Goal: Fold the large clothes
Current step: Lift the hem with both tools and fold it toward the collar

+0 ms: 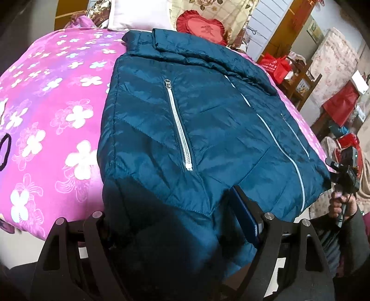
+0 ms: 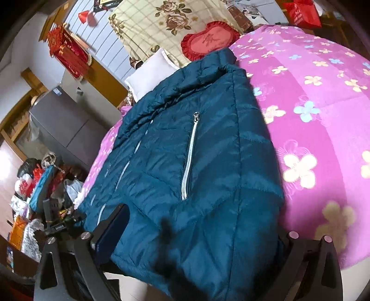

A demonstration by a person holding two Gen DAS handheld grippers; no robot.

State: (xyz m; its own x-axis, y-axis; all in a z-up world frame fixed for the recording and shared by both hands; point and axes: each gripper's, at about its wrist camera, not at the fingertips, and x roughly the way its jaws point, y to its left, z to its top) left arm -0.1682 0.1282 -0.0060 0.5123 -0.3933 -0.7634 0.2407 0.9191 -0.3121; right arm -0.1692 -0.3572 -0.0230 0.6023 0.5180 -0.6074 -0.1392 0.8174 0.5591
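- Nearest the left wrist lens, left gripper (image 1: 182,233) sat at the hem of the teal puffer jacket (image 1: 196,120); fingers stood wide apart with the hem cloth bunched between them, not pinched.
- Right wrist view: right gripper (image 2: 192,238) was likewise at the near hem, jaws spread, jacket cloth filling the gap; whether either pad touched fabric was not clear.
- From the left wrist view the right gripper's body also showed at the jacket's near right corner, held by the right hand (image 1: 342,206).
- Jacket lay face up on the pink floral bedspread (image 1: 57,115), hem hanging off the near edge, collar at the far end, pocket zipper (image 1: 179,125) and front zipper (image 1: 277,136) running near to far.
- Sleeve looked already tucked across the far chest, so probably the hem-to-collar fold was in hand.
- To do it well: close both grippers on the hem at matching spots, lift evenly, carry far toward the collar, keep the slick padded cloth from slipping.
- Far end: white pillow (image 1: 138,16) and red heart cushion (image 1: 201,27) just beyond the collar; stop short of them.
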